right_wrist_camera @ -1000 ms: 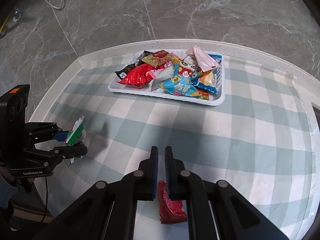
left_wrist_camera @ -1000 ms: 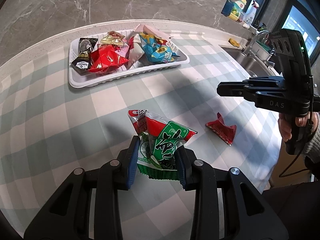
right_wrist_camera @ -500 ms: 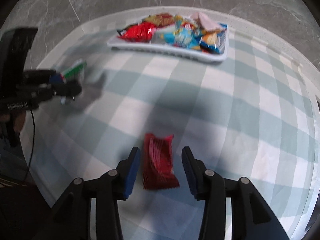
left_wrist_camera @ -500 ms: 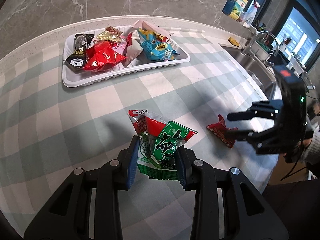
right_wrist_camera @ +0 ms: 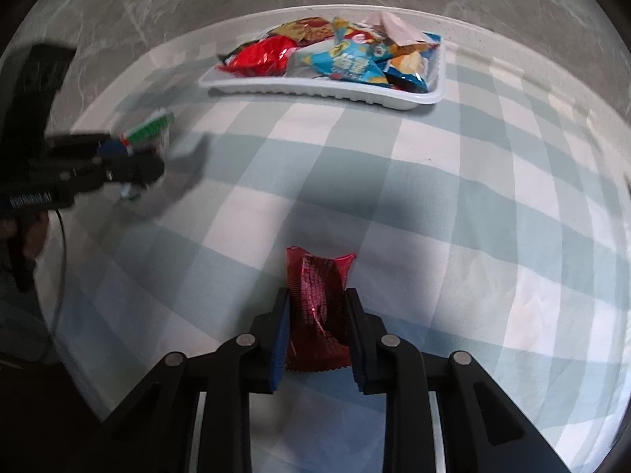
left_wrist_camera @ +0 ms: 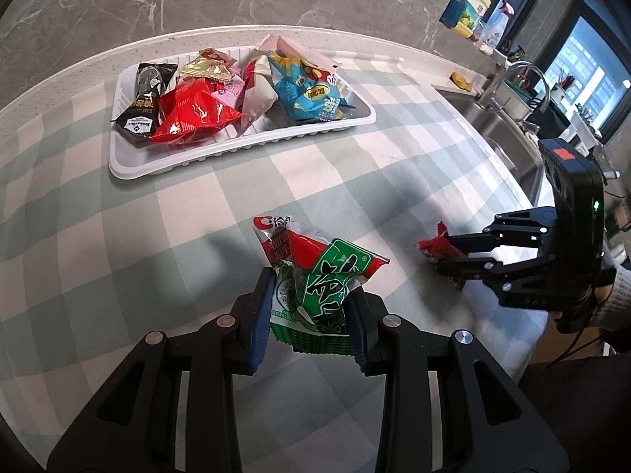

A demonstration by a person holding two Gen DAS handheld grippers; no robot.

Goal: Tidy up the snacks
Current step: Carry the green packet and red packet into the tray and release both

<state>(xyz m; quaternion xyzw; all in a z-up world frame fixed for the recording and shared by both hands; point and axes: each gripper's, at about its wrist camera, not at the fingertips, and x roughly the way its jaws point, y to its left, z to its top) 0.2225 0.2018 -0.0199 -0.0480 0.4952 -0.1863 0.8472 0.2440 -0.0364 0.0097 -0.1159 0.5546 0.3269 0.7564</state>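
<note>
My left gripper (left_wrist_camera: pixel 309 307) is shut on a green and red snack packet (left_wrist_camera: pixel 319 276) and holds it above the checked tablecloth. It shows blurred in the right wrist view (right_wrist_camera: pixel 148 134). My right gripper (right_wrist_camera: pixel 317 317) has its fingers on both sides of a dark red snack packet (right_wrist_camera: pixel 317 295) that lies on the cloth; the pads touch its edges. The same packet shows in the left wrist view (left_wrist_camera: pixel 435 248) between the right gripper's fingers (left_wrist_camera: pixel 469 242). A white tray (left_wrist_camera: pixel 130 165) at the far side holds several snack packets.
The table's curved edge is near the tray's far side. A sink with a tap (left_wrist_camera: pixel 512 90) and bottles (left_wrist_camera: pixel 469 4) are at the far right. The tray also shows in the right wrist view (right_wrist_camera: pixel 418 100). Checked cloth (right_wrist_camera: pixel 473 197) lies between the grippers and the tray.
My right gripper came down, opened, moved forward over the dark red packet and closed in on it. My left gripper keeps holding the green packet in about the same place.
</note>
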